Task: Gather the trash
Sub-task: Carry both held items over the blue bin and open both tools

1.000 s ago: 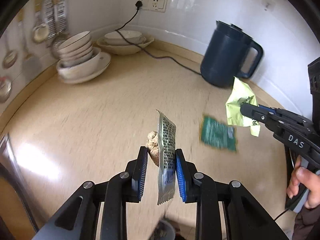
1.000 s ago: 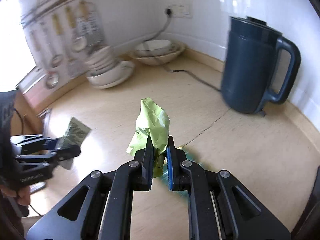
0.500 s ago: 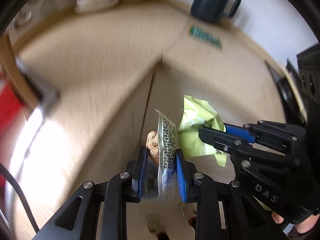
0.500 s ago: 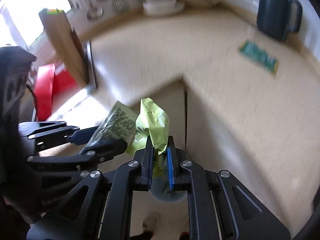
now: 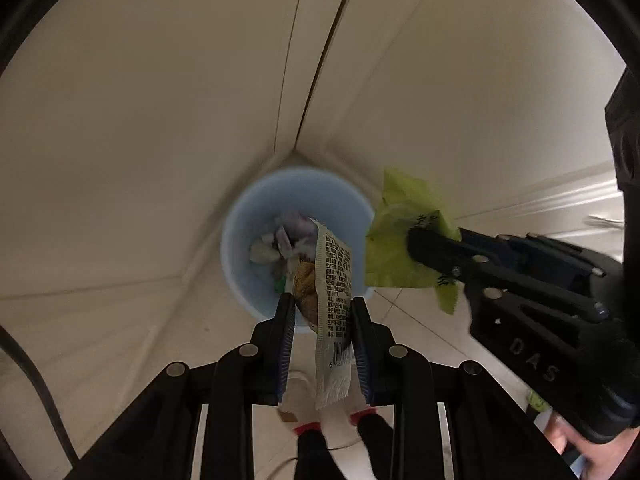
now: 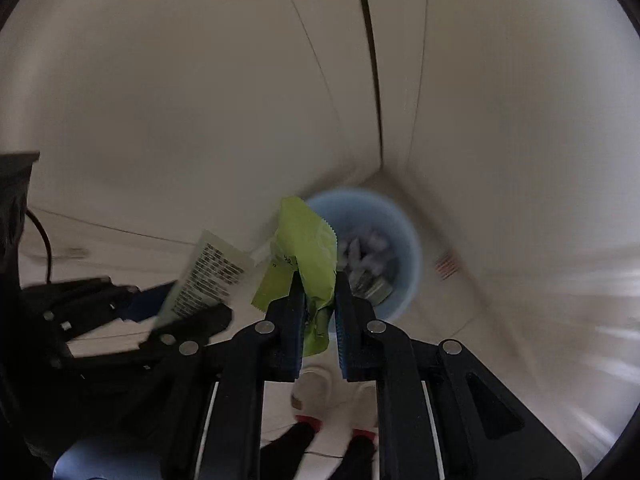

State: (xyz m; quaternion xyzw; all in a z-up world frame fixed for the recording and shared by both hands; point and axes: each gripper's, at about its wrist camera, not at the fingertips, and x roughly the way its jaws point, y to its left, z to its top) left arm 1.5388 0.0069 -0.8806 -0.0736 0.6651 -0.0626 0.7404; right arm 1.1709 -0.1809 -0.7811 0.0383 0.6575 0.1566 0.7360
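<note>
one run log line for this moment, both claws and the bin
left claw: shut on silver printed snack wrapper | right claw: shut on lime green wrapper | both above round light blue bin | nothing released

Dim, flat indoor light, no hard shadows. Heavy fisheye bending, black vignette at corners. Right view smeared by motion blur; blue bin (image 5: 298,240) soft-edged in both views.

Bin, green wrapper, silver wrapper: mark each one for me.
bin (image 5: 240,240), left wrist view, on its blue inner wall.
green wrapper (image 6: 308,248), right wrist view, on its upper face above the jaws.
silver wrapper (image 5: 338,280), left wrist view, on its printed panel.
</note>
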